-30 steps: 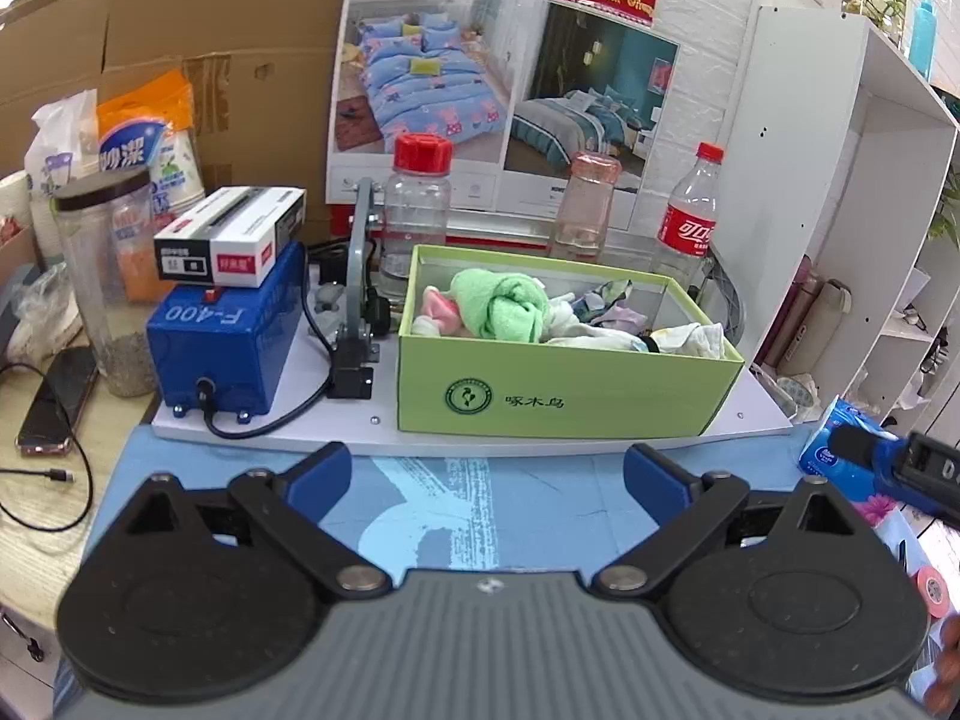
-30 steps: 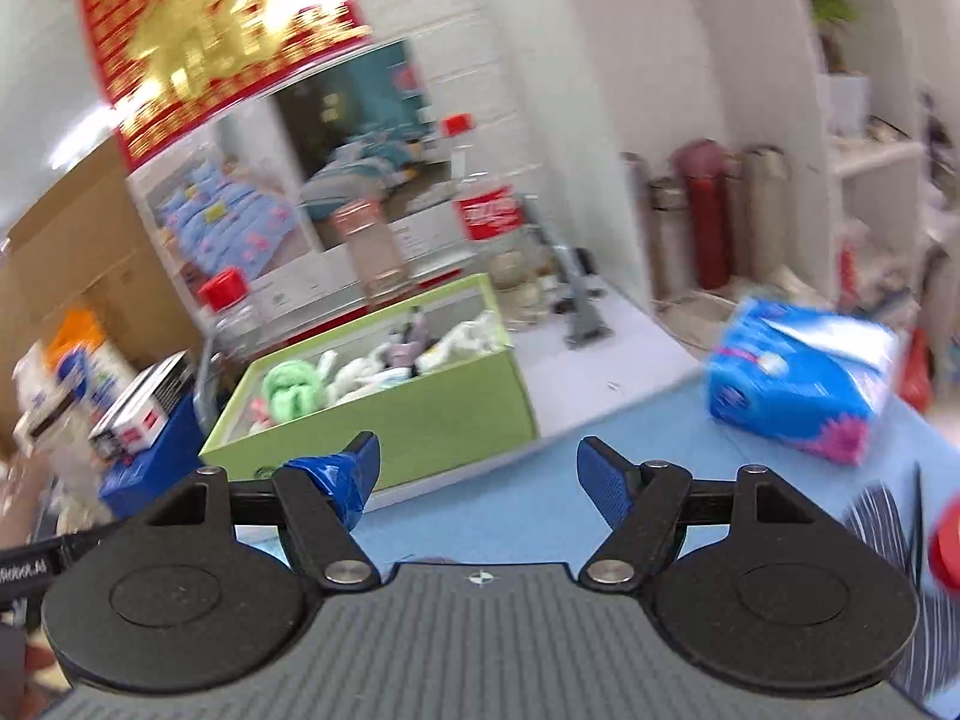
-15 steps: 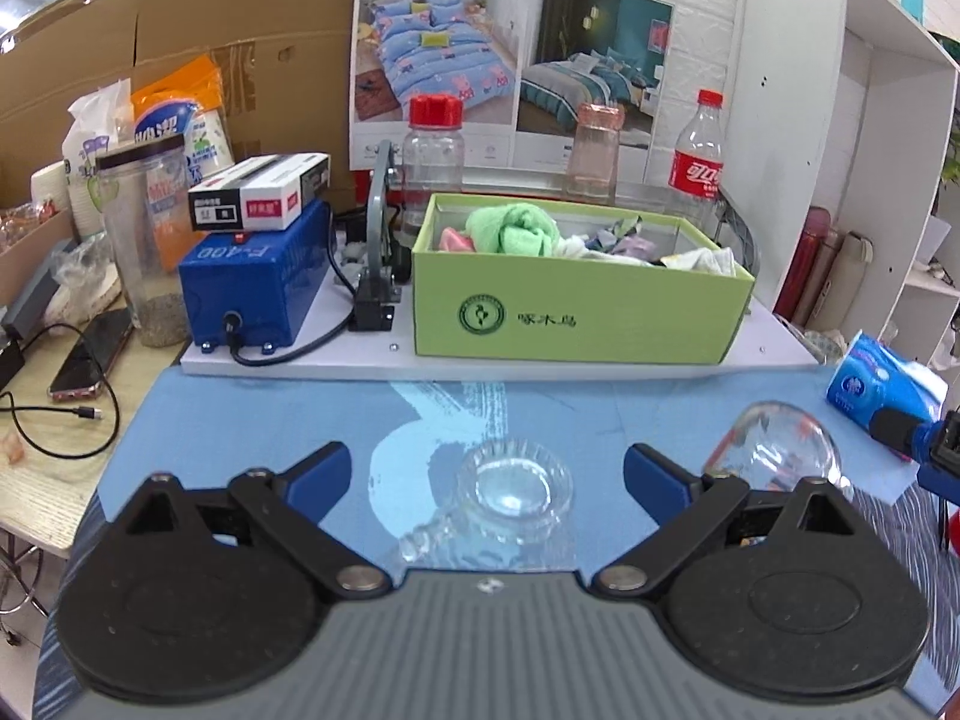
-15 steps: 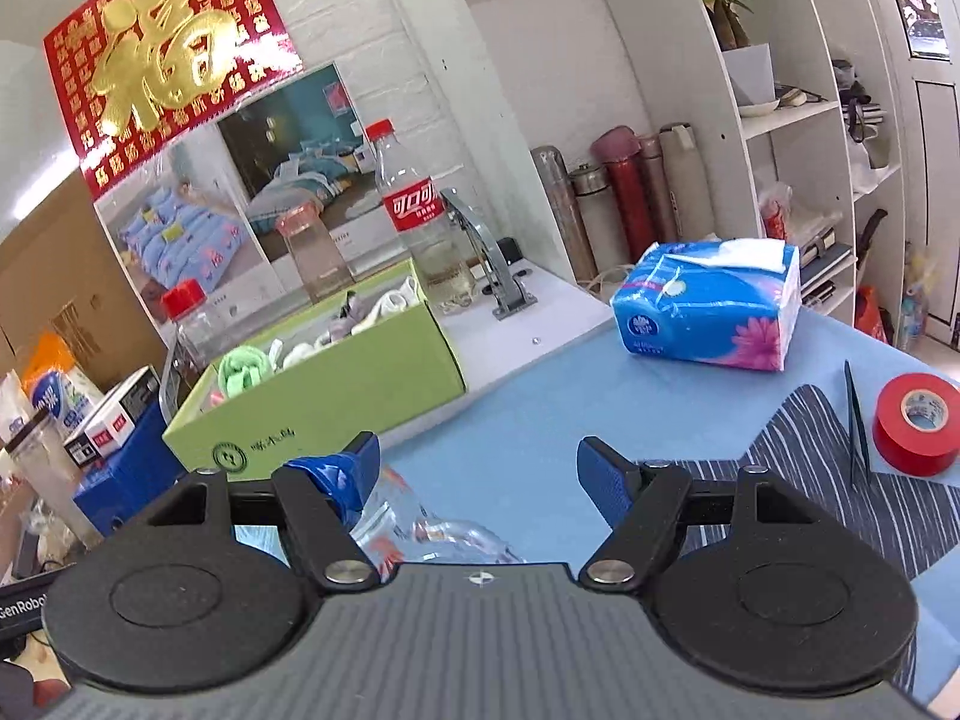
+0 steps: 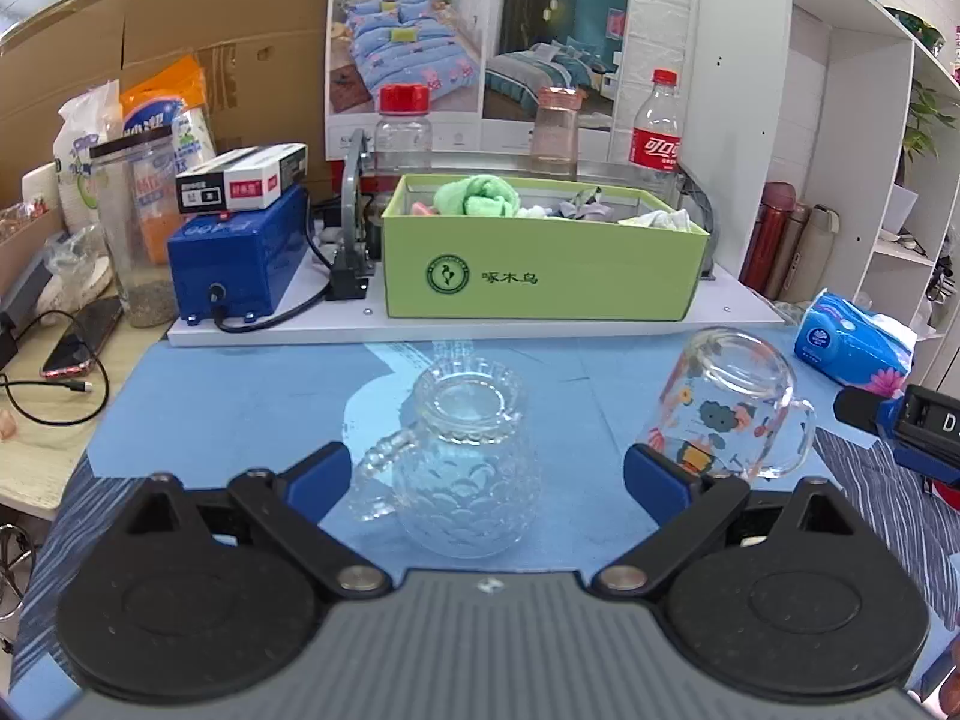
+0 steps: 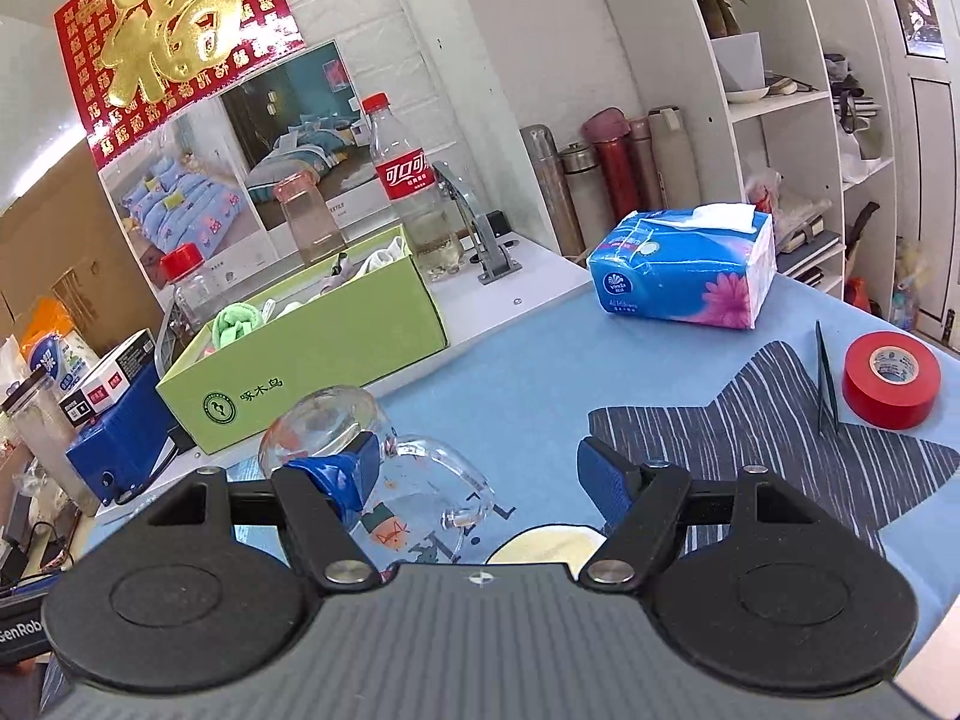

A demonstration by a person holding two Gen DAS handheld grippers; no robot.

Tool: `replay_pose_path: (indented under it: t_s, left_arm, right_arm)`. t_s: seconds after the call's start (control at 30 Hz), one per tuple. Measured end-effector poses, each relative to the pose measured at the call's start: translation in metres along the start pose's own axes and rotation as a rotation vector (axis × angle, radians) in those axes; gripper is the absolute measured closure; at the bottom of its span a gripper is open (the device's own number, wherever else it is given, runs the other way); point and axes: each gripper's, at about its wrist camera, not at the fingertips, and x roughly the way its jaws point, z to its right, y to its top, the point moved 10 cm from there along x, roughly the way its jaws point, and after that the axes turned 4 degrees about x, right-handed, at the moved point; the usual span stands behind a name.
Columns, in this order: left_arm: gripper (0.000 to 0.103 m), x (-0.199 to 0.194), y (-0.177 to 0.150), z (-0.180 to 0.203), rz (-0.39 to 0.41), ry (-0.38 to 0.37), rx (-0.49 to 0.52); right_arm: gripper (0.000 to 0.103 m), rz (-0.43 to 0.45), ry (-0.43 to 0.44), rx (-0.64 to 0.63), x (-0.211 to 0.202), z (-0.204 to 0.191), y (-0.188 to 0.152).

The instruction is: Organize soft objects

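Note:
A green box (image 5: pixel 540 267) at the back of the blue cloth holds a rolled green towel (image 5: pixel 477 195) and several socks; it also shows in the right wrist view (image 6: pixel 312 354). My left gripper (image 5: pixel 486 474) is open and empty, with an upside-down clear glass mug (image 5: pixel 465 462) between its fingers, untouched. My right gripper (image 6: pixel 480 468) is open and empty; a tilted cartoon-printed glass mug (image 6: pixel 360 456) lies by its left finger and shows in the left wrist view (image 5: pixel 729 408).
A tissue pack (image 6: pixel 684 267) and a red tape roll (image 6: pixel 891 378) lie on the right. A blue machine (image 5: pixel 237 264), jars and bottles (image 5: pixel 657 126) stand behind the box. White shelves (image 6: pixel 798 120) rise at the right.
Both grippers have pulled back from the green box. The two glass mugs have come into view close in front of them. Both grippers stay open.

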Motion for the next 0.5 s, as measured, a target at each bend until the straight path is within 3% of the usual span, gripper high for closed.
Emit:
replay_pose_path:
  t_s: [0.27, 0.5]
  left_arm:
    - [0.006, -0.006, -0.003, 0.005, -0.003, -0.009, 0.011]
    - [0.006, -0.007, -0.005, 0.003, 0.004, 0.004, 0.006]
  right_arm:
    - [0.044, 0.003, 0.007, -0.017, -0.005, -0.006, -0.003]
    - [0.044, -0.019, -0.132, -0.105, 0.002, 0.001, -0.013]
